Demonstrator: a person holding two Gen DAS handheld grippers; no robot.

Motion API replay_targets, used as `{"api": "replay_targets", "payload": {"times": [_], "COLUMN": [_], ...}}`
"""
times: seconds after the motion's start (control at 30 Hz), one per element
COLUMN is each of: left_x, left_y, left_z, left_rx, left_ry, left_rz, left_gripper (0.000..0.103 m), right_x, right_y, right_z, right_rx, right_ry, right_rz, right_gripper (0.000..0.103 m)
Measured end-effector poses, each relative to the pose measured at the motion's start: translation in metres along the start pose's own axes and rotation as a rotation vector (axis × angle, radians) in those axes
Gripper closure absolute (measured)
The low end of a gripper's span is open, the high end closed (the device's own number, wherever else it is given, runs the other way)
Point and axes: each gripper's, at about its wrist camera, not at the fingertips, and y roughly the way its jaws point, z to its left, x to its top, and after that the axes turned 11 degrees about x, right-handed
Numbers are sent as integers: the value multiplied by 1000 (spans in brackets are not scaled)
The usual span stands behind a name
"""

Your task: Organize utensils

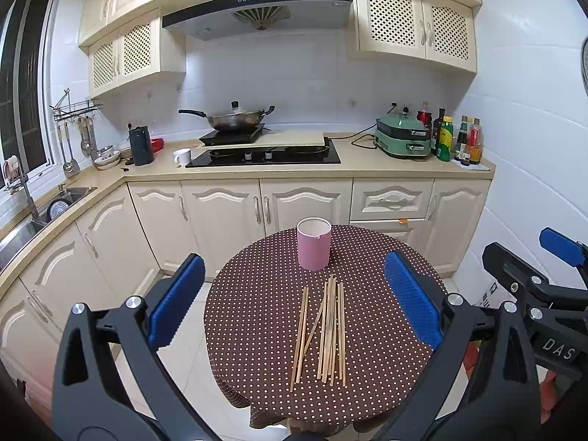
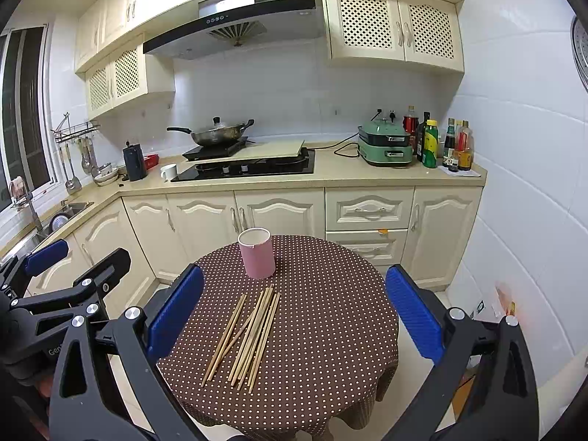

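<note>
Several wooden chopsticks (image 1: 325,330) lie loose on a round table with a brown dotted cloth (image 1: 257,312). A pink cylindrical holder (image 1: 313,244) stands upright and empty-looking behind them. My left gripper (image 1: 294,305) is open and empty, held above the table's near side. My right gripper (image 2: 294,312) is open and empty too, over the table; the chopsticks (image 2: 246,338) and the holder (image 2: 256,253) lie between its fingers in view. The right gripper also shows at the right edge of the left wrist view (image 1: 533,275).
A kitchen counter (image 1: 360,163) runs behind the table, with a hob, a wok (image 1: 235,117), a white mug (image 1: 182,156), a green cooker (image 1: 402,137) and several bottles (image 1: 455,139). A sink (image 1: 55,205) lies at the left. White floor tiles surround the table.
</note>
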Motion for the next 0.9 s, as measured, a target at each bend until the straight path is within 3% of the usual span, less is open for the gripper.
{"api": "replay_targets", "payload": {"times": [0.63, 0.9], "left_x": [1, -5], "left_y": [21, 55], "left_z": [-4, -7], "left_rx": [-10, -14], "left_ry": [10, 17], "left_rz": [38, 140], "left_gripper": [7, 7], "right_x": [-2, -5], "right_y": [20, 50], "right_z": [-8, -13], "right_rx": [-5, -20], "right_ry": [10, 44], "right_rz": [36, 137], "right_gripper": [7, 7]}}
